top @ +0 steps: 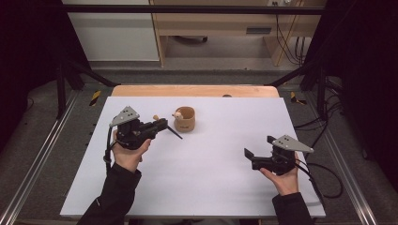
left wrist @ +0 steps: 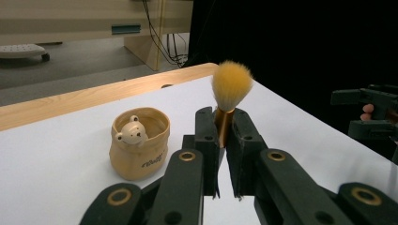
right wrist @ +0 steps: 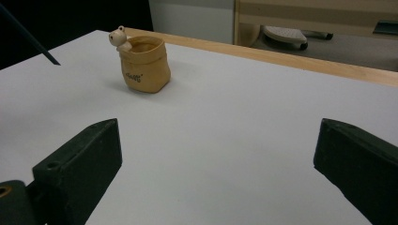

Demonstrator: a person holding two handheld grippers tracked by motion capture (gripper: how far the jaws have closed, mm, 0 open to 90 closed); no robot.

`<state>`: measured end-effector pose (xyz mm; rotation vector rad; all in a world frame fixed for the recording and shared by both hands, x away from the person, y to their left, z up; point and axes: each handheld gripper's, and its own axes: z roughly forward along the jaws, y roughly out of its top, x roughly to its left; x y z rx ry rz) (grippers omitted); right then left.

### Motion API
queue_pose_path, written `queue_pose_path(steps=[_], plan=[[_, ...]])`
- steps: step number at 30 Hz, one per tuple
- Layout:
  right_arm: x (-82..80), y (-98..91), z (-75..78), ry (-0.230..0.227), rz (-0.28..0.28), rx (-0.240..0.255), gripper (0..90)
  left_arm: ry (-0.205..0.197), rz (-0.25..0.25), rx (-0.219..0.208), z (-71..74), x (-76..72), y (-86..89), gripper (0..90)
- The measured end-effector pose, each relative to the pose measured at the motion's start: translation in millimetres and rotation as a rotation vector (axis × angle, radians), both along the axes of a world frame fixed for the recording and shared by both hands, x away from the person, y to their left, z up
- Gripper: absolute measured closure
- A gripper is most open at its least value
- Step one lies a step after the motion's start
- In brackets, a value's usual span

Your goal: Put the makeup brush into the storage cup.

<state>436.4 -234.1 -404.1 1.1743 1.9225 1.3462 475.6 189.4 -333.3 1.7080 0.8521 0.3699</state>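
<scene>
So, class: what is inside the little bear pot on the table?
The bear pot looks empty in the part of its inside that shows, with a small bear figure at its rim. Its near wall hides the bottom. The brush is outside, clamped in the left gripper.

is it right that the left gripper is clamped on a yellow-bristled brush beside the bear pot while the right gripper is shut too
Not quite. The left gripper is clamped on the brush beside the bear pot, but the right gripper is open: the right gripper view shows its jaws wide apart with nothing between them.
</scene>
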Motion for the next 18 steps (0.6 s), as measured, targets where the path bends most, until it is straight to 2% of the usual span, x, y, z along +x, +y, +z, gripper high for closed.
queue_pose_path(steps=[13,18], plan=[[0.4,1.2,-0.7,0.012,0.009,-0.002,2.1,-0.006,-0.009,0.02,5.5,12.8,-12.5,83.4],[0.6,0.8,-0.5,0.011,0.007,-0.004,2.1,-0.016,-0.011,0.045,10.4,16.7,-17.7,83.4]])
